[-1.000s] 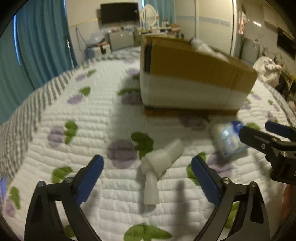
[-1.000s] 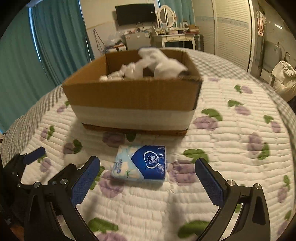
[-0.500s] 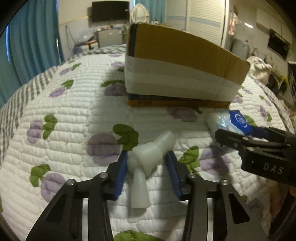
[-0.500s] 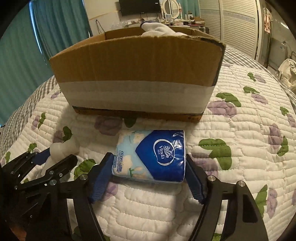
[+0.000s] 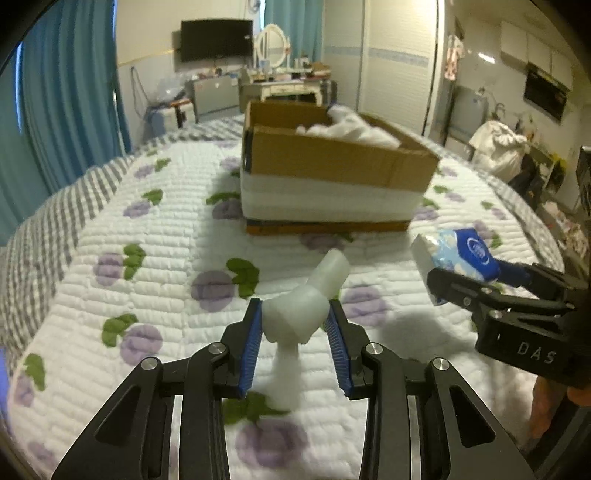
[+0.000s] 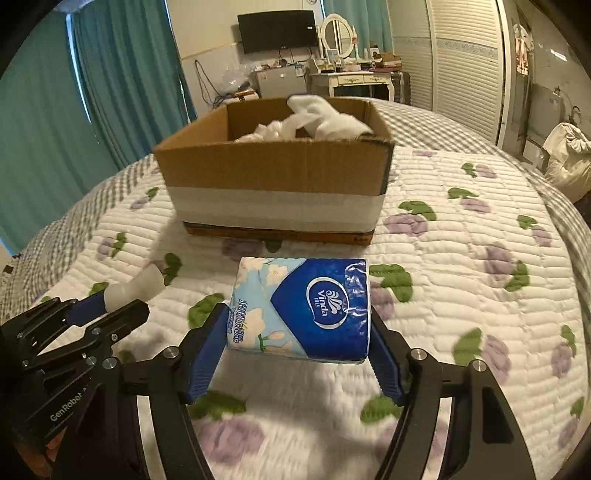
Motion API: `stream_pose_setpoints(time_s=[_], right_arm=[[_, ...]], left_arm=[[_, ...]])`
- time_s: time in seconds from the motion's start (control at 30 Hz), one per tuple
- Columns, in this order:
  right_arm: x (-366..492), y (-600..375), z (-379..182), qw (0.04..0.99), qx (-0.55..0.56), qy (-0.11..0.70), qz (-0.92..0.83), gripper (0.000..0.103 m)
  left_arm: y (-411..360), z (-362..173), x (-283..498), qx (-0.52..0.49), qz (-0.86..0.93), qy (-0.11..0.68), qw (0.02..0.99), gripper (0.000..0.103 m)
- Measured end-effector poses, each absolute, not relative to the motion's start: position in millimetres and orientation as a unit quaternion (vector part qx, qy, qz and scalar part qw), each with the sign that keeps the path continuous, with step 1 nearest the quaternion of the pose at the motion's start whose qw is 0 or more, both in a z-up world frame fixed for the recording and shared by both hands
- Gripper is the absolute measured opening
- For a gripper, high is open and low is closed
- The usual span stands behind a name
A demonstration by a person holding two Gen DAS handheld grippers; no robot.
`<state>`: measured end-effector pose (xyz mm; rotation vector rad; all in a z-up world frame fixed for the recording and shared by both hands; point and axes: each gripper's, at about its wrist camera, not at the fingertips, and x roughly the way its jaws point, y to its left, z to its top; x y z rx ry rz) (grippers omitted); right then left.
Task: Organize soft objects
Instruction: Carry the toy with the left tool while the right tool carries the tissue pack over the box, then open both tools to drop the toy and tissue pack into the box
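Note:
My left gripper (image 5: pixel 294 339) is shut on a white soft tube-shaped object (image 5: pixel 301 312) and holds it above the quilt; the object also shows in the right wrist view (image 6: pixel 135 288). My right gripper (image 6: pixel 297 354) is shut on a blue Vinda tissue pack (image 6: pixel 301 308), lifted off the bed; the pack also shows in the left wrist view (image 5: pixel 458 254). An open cardboard box (image 6: pixel 273 184) with white soft items (image 6: pixel 317 118) inside stands on the bed ahead of both grippers, and appears in the left wrist view (image 5: pixel 332 177) too.
The bed has a white quilt (image 6: pixel 461 266) with purple flowers and green leaves. Teal curtains (image 6: pixel 92 103) hang at the left. A dresser, a mirror and a wall TV (image 6: pixel 279 26) stand behind the bed. A white bag (image 5: pixel 496 151) lies at the right.
Both grippers closed, the left on the white object and the right on the tissue pack, then lifted them off the quilt. The box interior has come into view.

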<state>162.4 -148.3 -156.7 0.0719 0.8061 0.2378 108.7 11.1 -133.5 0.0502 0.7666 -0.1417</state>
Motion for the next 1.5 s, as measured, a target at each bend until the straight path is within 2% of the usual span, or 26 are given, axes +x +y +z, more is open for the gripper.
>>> stream_pose_setpoints(time_s=[0.4,0.67,0.83,1.13,1.5], right_arm=[[109.3,-155.9,-71.0,0.938,0.024,0.322,0.124,0.071],[124.8,-161.5,-8.6,0.955,0.02,0.27,0.121,0.071],[155.8,-162.9,25.9,0.961,0.016,0.246,0.128,0.071],[242.8,-161.3,42.3,0.965,0.014,0.231,0.126,0.071],[366.1,-158.6,-15.8,0.953,0.044,0.275,0.118,0.071]], left_arm=[[-10.5,-46.8,65.8,0.052,-0.087,0.3,0.949,0.034],[-13.6,24.1,88.3,0.056,-0.111,0.239,0.963,0.034],[-14.1,45.1,123.9,0.071,-0.105,0.22,0.967,0.034],[-13.2,41.6,210.6,0.066,-0.092,0.229,0.967,0.034],[-22.9,-30.0,307.5,0.065,-0.083,0.292,0.951,0.034]])
